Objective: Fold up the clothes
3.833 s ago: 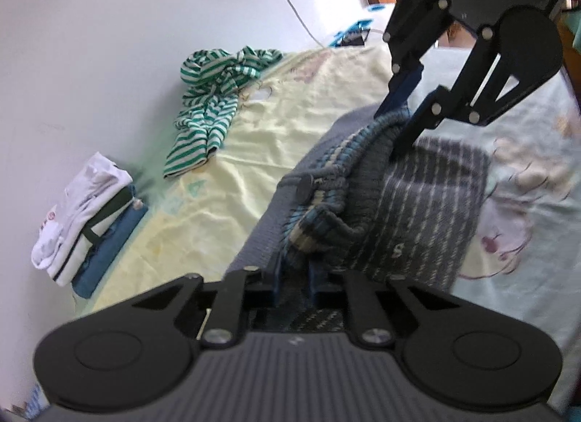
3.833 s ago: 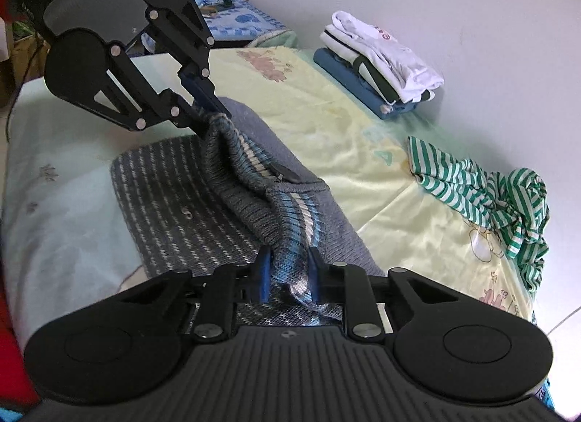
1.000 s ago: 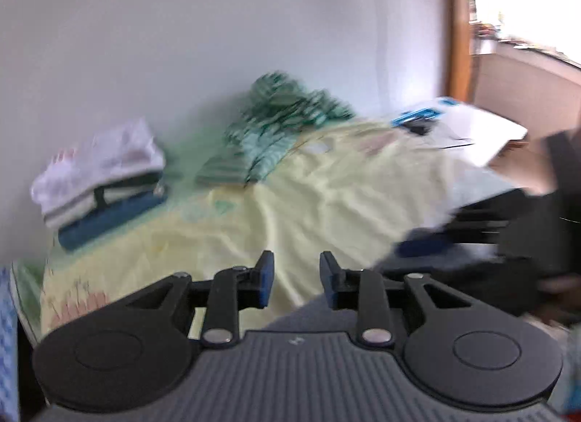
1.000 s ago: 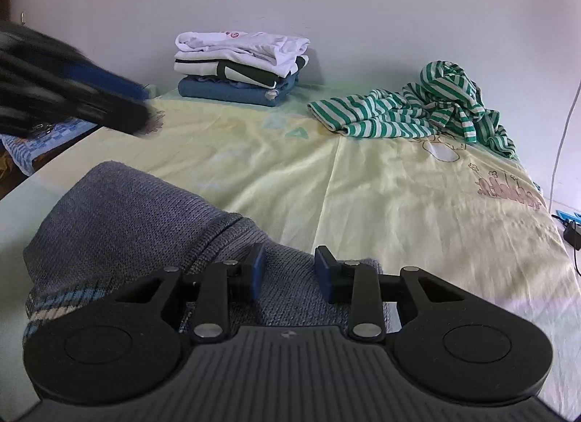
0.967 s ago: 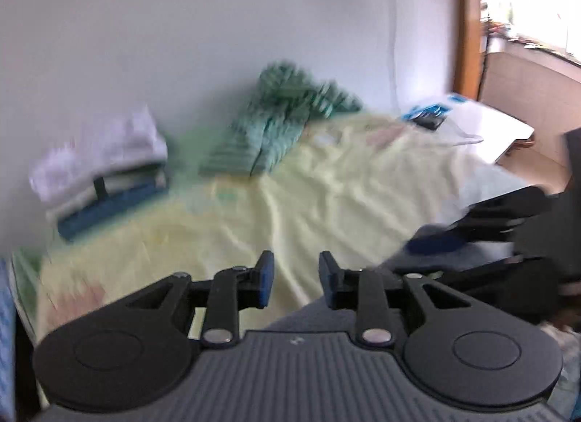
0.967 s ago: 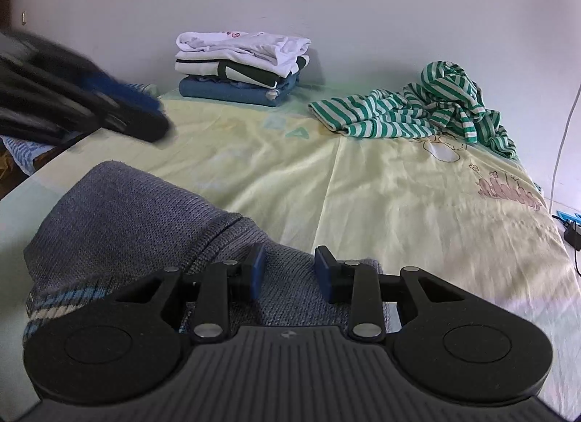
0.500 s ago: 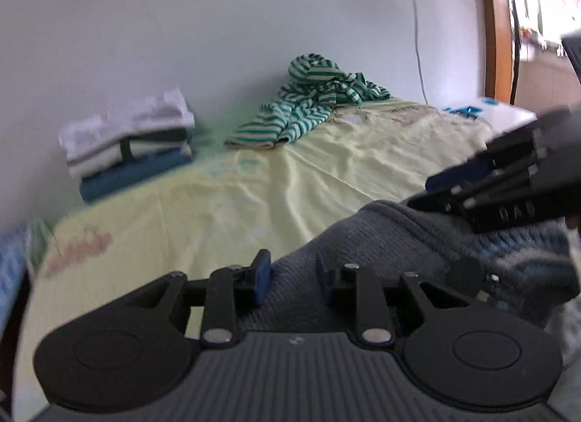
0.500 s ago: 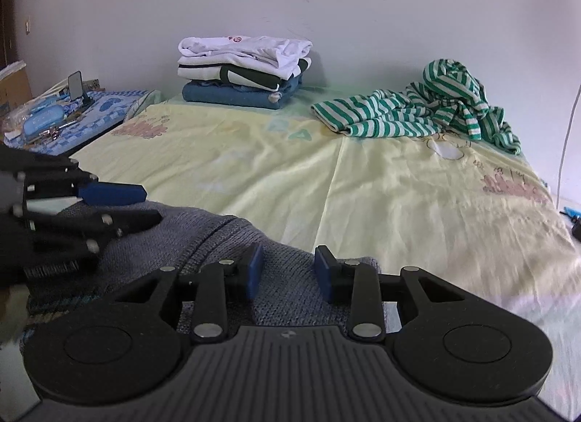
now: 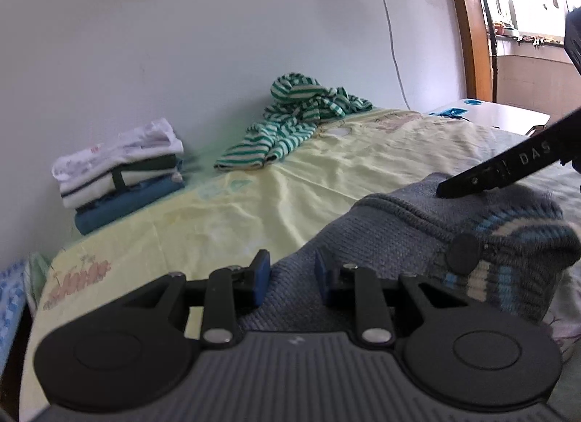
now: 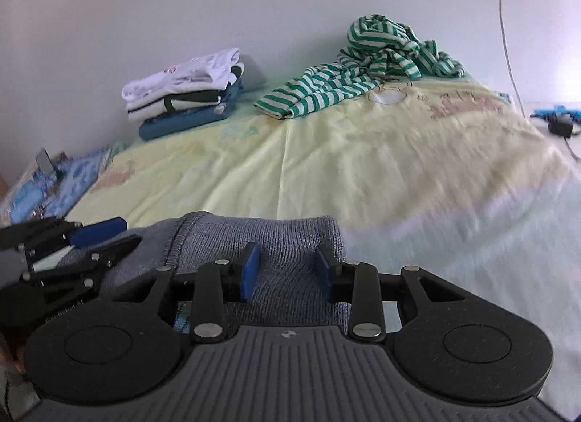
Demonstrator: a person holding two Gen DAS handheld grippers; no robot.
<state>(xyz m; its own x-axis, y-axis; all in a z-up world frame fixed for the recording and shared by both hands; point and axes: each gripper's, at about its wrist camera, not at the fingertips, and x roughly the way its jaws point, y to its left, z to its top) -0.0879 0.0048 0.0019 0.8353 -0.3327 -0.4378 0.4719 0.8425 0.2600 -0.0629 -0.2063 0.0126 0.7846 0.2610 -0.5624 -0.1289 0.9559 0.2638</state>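
A folded grey sweater point(image 9: 406, 240) is seen lying on the bed point(image 9: 290, 182), with the left gripper point(image 9: 292, 271) and right gripper point(image 10: 287, 269) held spread apart over it, gripping nothing. Beyond the sweater, a striped garment point(image 10: 356, 73) and folded stack point(image 10: 189, 95) are set against the wall.

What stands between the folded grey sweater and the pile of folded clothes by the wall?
Nothing visible does. Between the grey sweater and the pile of folded clothes lies only bare yellow sheet. The striped green garment lies to the right of that path, apart from the pile.
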